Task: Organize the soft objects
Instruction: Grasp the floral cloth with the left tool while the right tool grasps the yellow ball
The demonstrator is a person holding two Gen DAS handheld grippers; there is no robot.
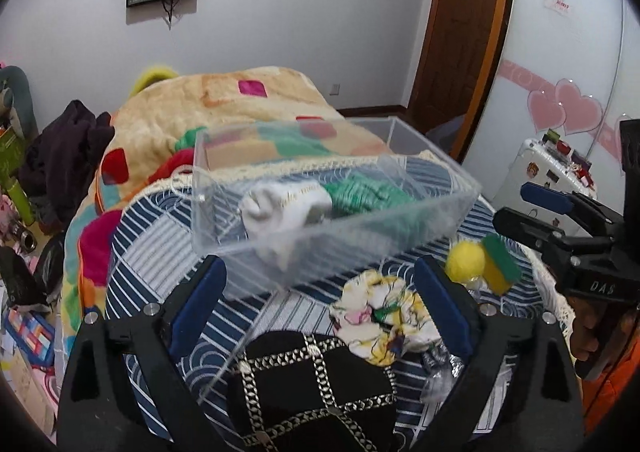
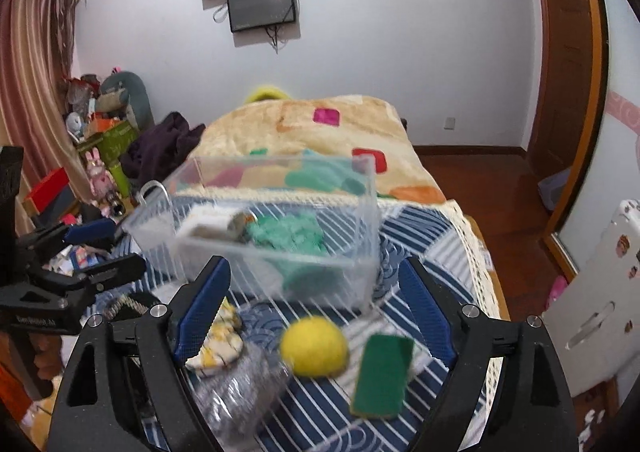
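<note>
A clear plastic bin (image 1: 400,219) (image 2: 360,211) stands on the blue striped cloth (image 1: 152,252) and holds a white sock (image 1: 280,203) and a green cloth (image 1: 368,191). My left gripper (image 1: 320,312) is open over a floral cloth (image 1: 384,316) and a black chain-patterned item (image 1: 316,384). My right gripper (image 2: 316,312) is open above a yellow ball (image 2: 314,346), a green sponge (image 2: 382,376) and a silver scrubber in plastic (image 2: 236,396). The ball (image 1: 464,262) and sponge (image 1: 500,268) also show in the left view.
A beige blanket (image 2: 320,131) with coloured squares covers the bed behind the bin. Dark clothes (image 2: 160,147) and clutter lie at the left. A wooden door (image 2: 564,51) and a white suitcase (image 2: 600,292) are at the right.
</note>
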